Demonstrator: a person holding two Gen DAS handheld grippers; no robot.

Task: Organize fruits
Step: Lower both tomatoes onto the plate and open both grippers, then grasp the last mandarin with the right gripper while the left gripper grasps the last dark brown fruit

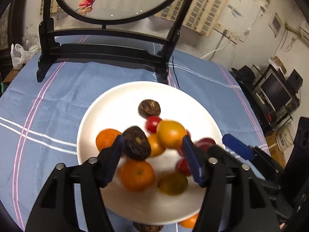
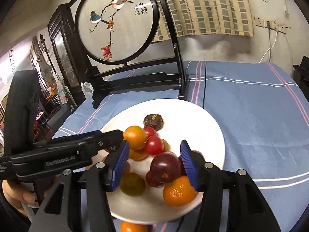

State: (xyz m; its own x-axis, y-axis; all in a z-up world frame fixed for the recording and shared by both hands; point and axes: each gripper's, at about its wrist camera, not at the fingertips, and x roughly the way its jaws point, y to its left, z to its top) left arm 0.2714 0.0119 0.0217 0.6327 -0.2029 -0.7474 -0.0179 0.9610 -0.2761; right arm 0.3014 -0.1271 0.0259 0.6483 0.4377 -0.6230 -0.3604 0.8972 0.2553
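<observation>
A white plate (image 1: 108, 104) on the blue cloth holds oranges (image 1: 137, 175), yellow and red tomatoes (image 1: 171, 134) and brown round fruits (image 1: 149, 107). My left gripper (image 1: 153, 158) is open over the plate, a brown fruit (image 1: 136, 143) against its left finger, not clamped. My right gripper (image 2: 154, 166) is open low over the same plate (image 2: 204, 121), with a dark red plum (image 2: 165, 166) between its pads and an orange (image 2: 178, 191) below. The left gripper (image 2: 108, 139) shows at left in the right wrist view; the right gripper's blue pad (image 1: 237, 147) shows in the left wrist view.
A black wooden stand with a round embroidered screen (image 2: 117, 21) stands at the back of the table. An orange (image 1: 190, 221) and a brown fruit (image 1: 147, 227) lie on the cloth in front of the plate. Blue striped cloth (image 2: 251, 116) lies to the right.
</observation>
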